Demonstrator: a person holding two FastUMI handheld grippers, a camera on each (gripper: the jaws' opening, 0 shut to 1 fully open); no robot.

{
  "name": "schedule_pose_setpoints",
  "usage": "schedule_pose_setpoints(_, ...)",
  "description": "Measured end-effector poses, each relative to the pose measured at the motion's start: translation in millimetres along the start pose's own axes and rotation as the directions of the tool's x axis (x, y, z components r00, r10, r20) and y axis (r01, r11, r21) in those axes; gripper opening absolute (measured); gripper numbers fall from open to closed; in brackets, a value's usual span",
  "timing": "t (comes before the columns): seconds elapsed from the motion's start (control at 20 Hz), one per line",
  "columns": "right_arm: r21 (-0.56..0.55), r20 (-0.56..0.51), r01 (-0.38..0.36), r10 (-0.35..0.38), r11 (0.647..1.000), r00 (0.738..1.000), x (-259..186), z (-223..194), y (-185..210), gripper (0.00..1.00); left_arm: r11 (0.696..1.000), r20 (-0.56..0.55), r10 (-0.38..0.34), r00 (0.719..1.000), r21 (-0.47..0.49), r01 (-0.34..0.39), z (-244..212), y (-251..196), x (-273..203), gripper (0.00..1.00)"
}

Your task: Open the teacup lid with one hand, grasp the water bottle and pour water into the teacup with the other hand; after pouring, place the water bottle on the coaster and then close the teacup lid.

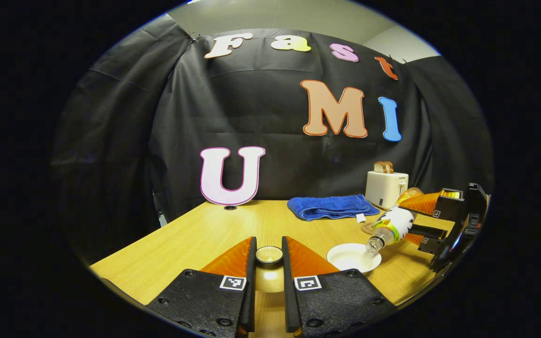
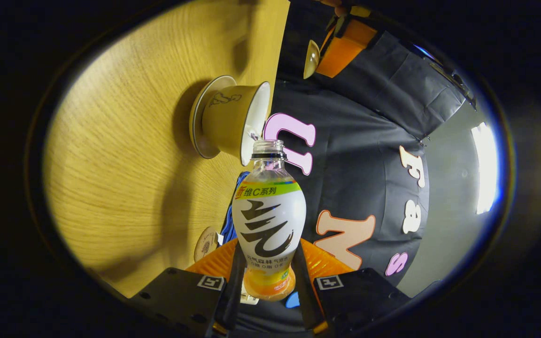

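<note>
Pour is in progress, by the look of it. Right gripper (image 2: 266,281) is clamped on the water bottle (image 2: 269,220), both fingers pressing the lower body. In the left gripper view the bottle (image 1: 392,226) lies near horizontal, long axis running from the right gripper (image 1: 444,225) toward the teacup (image 1: 354,257), neck tipped down, mouth right over the cup's open rim. In the right gripper view the mouth sits at the rim of the teacup (image 2: 233,119), cap off. Can't make out a water stream or the fill level.

Left gripper (image 1: 269,257) holds the lid (image 1: 269,255) by its knob, fingers narrow and pinched on it, lifted off the table (image 1: 195,234) and well to the left of the cup. The right gripper view has that lid (image 2: 312,58) held clear too.

Coaster (image 1: 369,228) is partly hidden just behind the bottle, between the cup and the blue towel (image 1: 329,206), on the right gripper's side. So the next set-down looks short: tip the bottle upright, then move it back and away from the cup. Risk I'd flag: dripping on the swing up, or clipping the cup rim with the neck. Toaster (image 1: 385,188) stands at the back, out of the way.
</note>
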State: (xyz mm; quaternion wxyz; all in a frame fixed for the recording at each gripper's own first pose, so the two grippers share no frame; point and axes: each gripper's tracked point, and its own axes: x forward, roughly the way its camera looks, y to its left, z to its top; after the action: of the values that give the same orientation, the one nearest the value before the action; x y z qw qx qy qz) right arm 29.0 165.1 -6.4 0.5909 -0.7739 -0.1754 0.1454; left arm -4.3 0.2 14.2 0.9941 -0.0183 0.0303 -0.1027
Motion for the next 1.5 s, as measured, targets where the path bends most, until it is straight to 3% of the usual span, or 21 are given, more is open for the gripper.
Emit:
schedule_pose_setpoints(1.1, -0.237, 0.071, 0.025, -0.009, 0.971, 0.997, 8, 14, -12, 0.55, 1.000, 0.000, -0.022, 1.000, -0.005, 0.022, 2, -8, -3, 0.22)
schedule_pose_setpoints(1.25, -0.185, 0.059, -0.002, 0.013, 0.983, 0.998, 8, 11, -8, 0.55, 1.000, -0.003, -0.023, 1.000, -0.004, 0.023, 2, -9, -2, 0.22)
schedule_pose_setpoints(1.5, 0.065, 0.011, -0.075, 0.074, 0.995, 0.997, 5, 8, 5, 0.55, 1.000, 0.004, -0.021, 1.000, -0.004, 0.021, 5, -10, -1, 0.22)
